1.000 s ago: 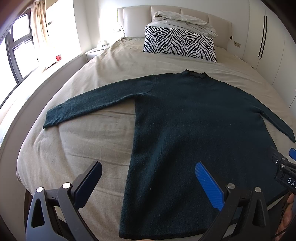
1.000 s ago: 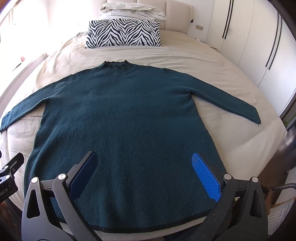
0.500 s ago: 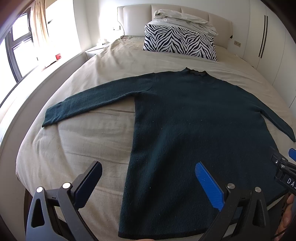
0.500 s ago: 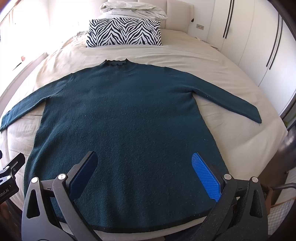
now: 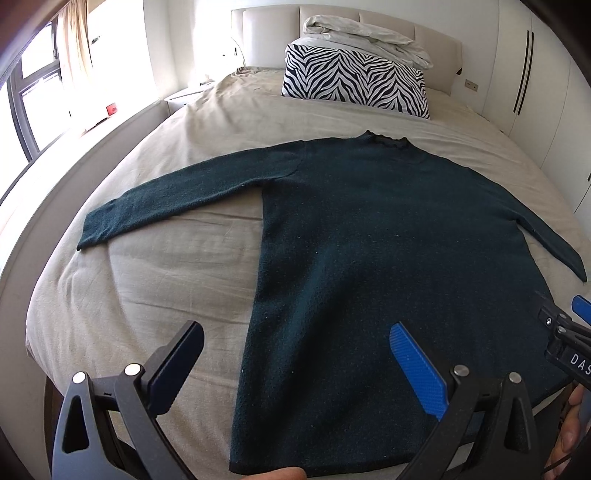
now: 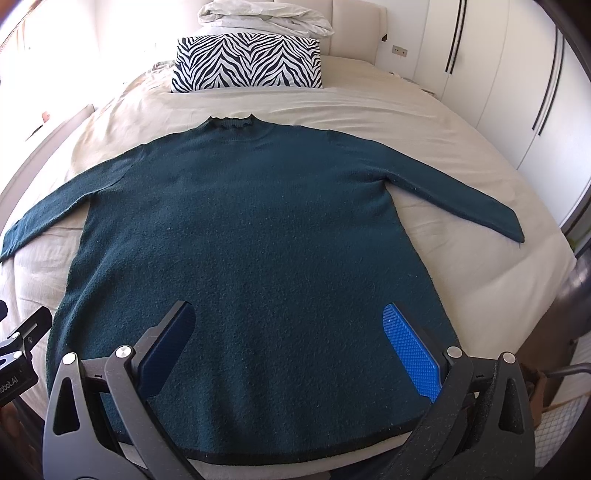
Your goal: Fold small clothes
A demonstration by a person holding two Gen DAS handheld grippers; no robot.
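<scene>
A dark teal long-sleeved sweater (image 5: 369, 258) lies flat on the bed, collar toward the headboard, both sleeves spread out; it also shows in the right wrist view (image 6: 258, 229). My left gripper (image 5: 295, 343) is open and empty, held above the sweater's lower left side edge. My right gripper (image 6: 288, 325) is open and empty, held above the lower middle of the sweater, near its hem (image 6: 295, 456). The right gripper's edge shows at the far right of the left wrist view (image 5: 569, 339).
The beige bed sheet (image 5: 147, 288) surrounds the sweater. A zebra-print pillow (image 6: 247, 62) and a bundled white duvet (image 6: 266, 14) sit by the headboard. A window (image 5: 33, 92) is on the left, white wardrobes (image 6: 498, 81) on the right.
Both grippers have shifted very slightly; the sweater looks a touch lower in both views. Nothing was grasped or moved.
</scene>
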